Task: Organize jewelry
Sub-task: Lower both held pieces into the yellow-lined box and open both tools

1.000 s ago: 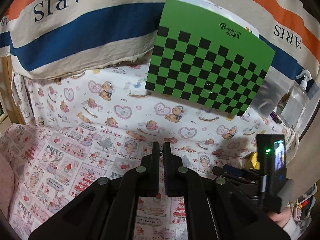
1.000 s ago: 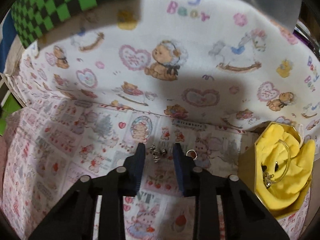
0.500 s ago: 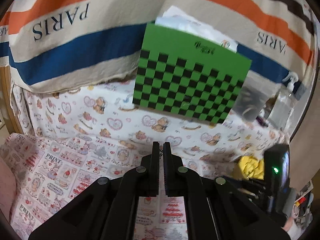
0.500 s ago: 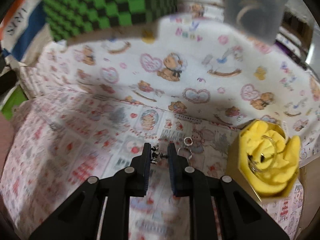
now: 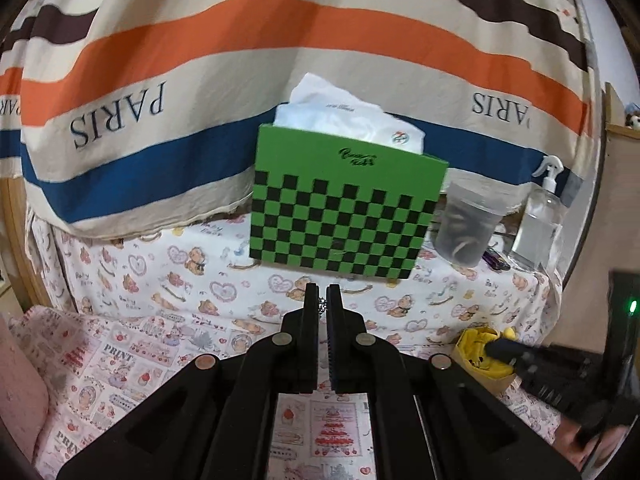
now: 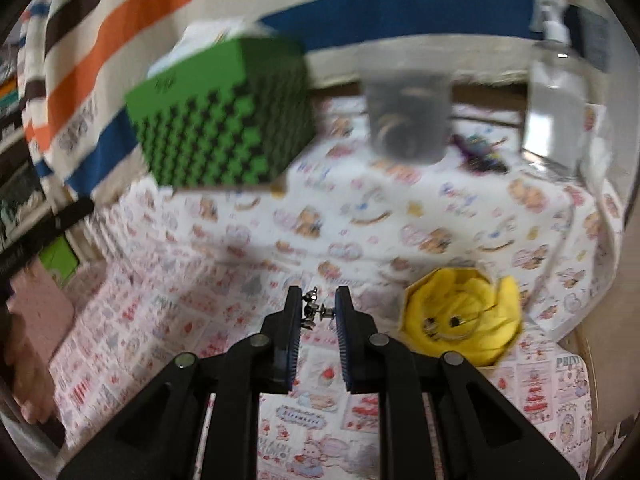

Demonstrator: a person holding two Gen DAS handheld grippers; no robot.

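My right gripper (image 6: 317, 309) is shut on a small silver earring (image 6: 313, 309) and holds it above the printed cloth. To its right stands a gold box with a yellow lining (image 6: 464, 314), with a thin hoop and small pieces inside. The box also shows in the left wrist view (image 5: 482, 350), partly behind the right gripper. My left gripper (image 5: 322, 300) is shut, and a small silver piece (image 5: 321, 302) shows in the narrow gap at its tips. It is held above the cloth, in front of the green checkered box (image 5: 344, 216).
A grey cup (image 5: 466, 228), a clear spray bottle (image 5: 540, 224) and a purple item (image 5: 495, 259) stand at the back right. A striped PARIS cloth (image 5: 160, 80) hangs behind. A pink pad (image 5: 20, 396) lies at the left.
Both grippers have pulled up and back from the cloth. The right gripper closed on the earring and lifted it off the cloth.
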